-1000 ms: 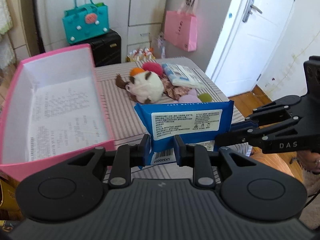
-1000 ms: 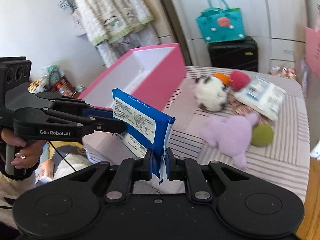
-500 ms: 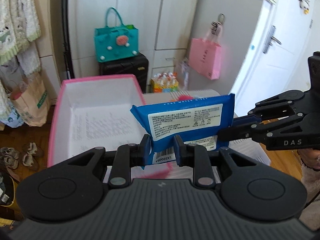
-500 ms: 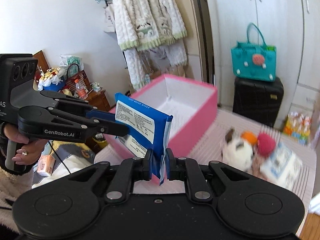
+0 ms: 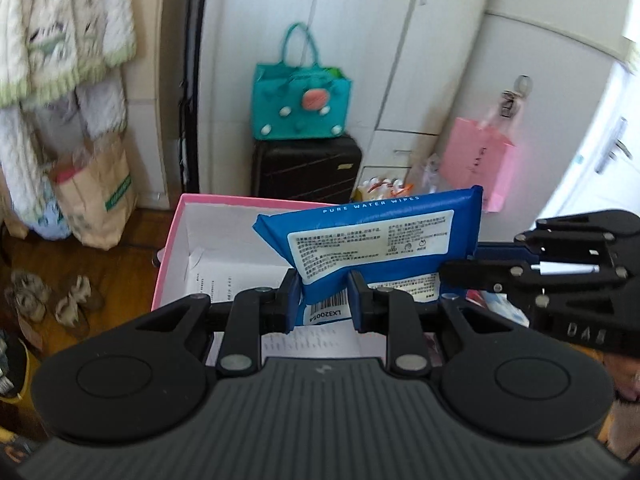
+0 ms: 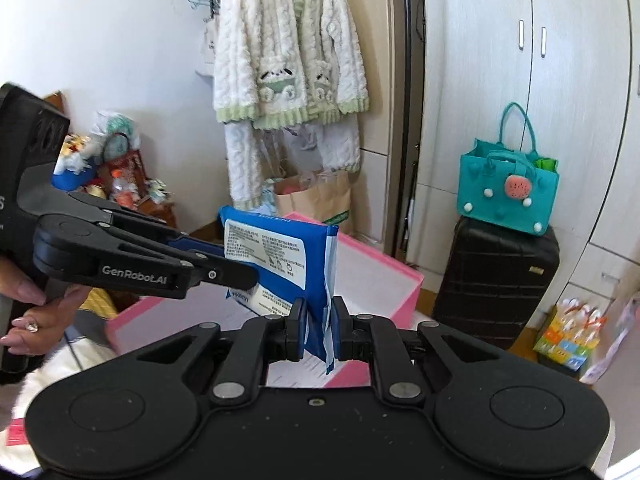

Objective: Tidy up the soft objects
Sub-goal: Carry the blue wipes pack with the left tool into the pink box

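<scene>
Both grippers hold one blue pack of wet wipes [image 5: 372, 236] in the air above the pink box [image 5: 176, 240]. My left gripper [image 5: 322, 300] is shut on the pack's lower edge by the barcode. My right gripper [image 6: 318, 330] is shut on the pack's sealed side edge [image 6: 280, 256]. In the left wrist view the right gripper [image 5: 460, 270] comes in from the right. In the right wrist view the left gripper [image 6: 244, 274] comes in from the left. The pink box [image 6: 400, 280] is open and white inside, with a printed sheet on its floor.
A black suitcase [image 5: 306, 170] with a teal bag [image 5: 300, 104] on top stands behind the box. A pink paper bag [image 5: 476, 164] hangs on the cupboard. A knitted cardigan [image 6: 288, 60] hangs at left over a brown paper bag [image 5: 96, 196]. Shoes [image 5: 48, 300] lie on the wooden floor.
Both grippers have lifted the wipes pack and swung it left, from above the striped table with the plush toys to above the pink box. Both grips are unchanged.
</scene>
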Demonstrator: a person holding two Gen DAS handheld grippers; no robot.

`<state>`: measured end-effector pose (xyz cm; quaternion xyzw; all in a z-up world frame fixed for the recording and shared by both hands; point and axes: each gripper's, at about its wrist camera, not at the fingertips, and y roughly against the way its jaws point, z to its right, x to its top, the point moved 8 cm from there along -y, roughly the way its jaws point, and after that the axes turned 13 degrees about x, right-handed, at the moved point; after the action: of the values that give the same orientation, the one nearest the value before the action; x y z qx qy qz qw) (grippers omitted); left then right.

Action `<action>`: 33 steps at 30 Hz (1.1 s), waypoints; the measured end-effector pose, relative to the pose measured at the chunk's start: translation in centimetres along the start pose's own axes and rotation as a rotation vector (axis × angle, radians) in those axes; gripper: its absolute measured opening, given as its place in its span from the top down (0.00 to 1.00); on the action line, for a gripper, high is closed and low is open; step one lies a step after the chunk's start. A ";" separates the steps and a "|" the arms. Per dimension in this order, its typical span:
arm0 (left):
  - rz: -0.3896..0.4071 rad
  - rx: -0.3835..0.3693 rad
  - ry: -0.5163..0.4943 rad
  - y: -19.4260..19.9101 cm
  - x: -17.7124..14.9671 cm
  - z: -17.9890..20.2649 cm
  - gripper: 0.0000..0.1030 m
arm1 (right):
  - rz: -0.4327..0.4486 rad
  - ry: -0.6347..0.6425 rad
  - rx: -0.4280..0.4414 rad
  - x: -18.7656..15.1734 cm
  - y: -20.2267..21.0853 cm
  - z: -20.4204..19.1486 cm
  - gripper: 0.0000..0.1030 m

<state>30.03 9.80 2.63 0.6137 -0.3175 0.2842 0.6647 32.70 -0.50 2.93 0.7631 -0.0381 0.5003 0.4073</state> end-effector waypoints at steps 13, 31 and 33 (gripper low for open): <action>-0.291 0.124 0.082 -11.2 -0.8 -4.2 0.77 | -0.224 -0.112 0.066 -1.1 -10.7 4.7 0.85; -0.390 0.145 0.034 -15.9 -0.8 -3.6 0.82 | -0.331 -0.067 0.004 -1.8 -12.5 5.6 0.85; -0.388 0.152 0.028 -16.3 -0.9 -3.6 0.82 | -0.332 -0.082 0.010 -1.8 -12.6 5.9 0.85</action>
<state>42.22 11.98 -8.52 0.7076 -0.1618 0.1823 0.6632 42.05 3.37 -6.85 0.7808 0.0745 0.3947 0.4786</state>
